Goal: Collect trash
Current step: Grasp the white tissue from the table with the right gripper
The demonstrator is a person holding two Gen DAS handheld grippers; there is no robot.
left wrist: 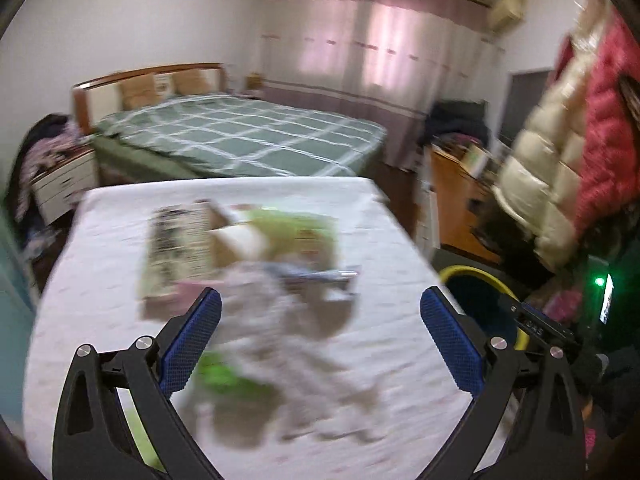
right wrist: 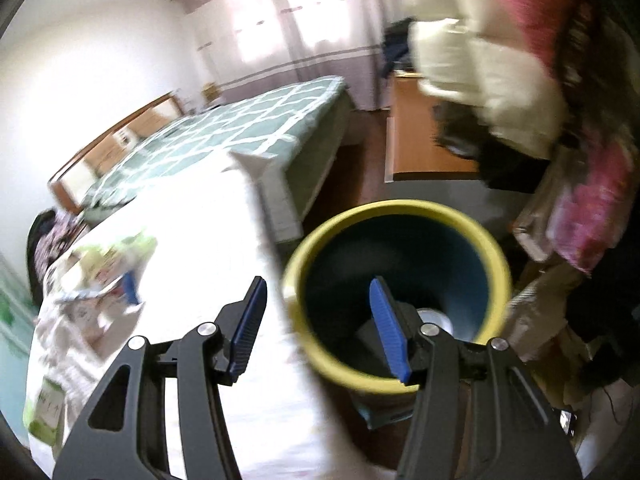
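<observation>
in the left wrist view, the left tongs (left wrist: 320,332) hang spread wide above the white-covered worktop (left wrist: 100,240), with nothing between the blue pads (left wrist: 192,344). below and ahead of them lies a blurred heap of trash: a printed cardboard box (left wrist: 180,248), a green-and-white packet (left wrist: 296,236), a small bluish wrapper (left wrist: 316,276) and crumpled pale paper (left wrist: 280,340). a bit of bright green packaging (left wrist: 220,372) shows near the left pad. off the worktop's right edge stands a yellow-rimmed bin (left wrist: 480,276), partly hidden by the right finger. a bed with a green checked cover (left wrist: 240,132) lies beyond, and padded jackets (left wrist: 560,140) hang at the right.

in the right wrist view, the right tongs (right wrist: 318,332) stand about half open and hold nothing. the right pad (right wrist: 388,336) lies in front of the mouth of the yellow-rimmed bin (right wrist: 400,208), whose dark blue inside shows something pale at the bottom. the trash heap (right wrist: 104,272) sits well to the left on the worktop (right wrist: 208,240), very blurred.
</observation>
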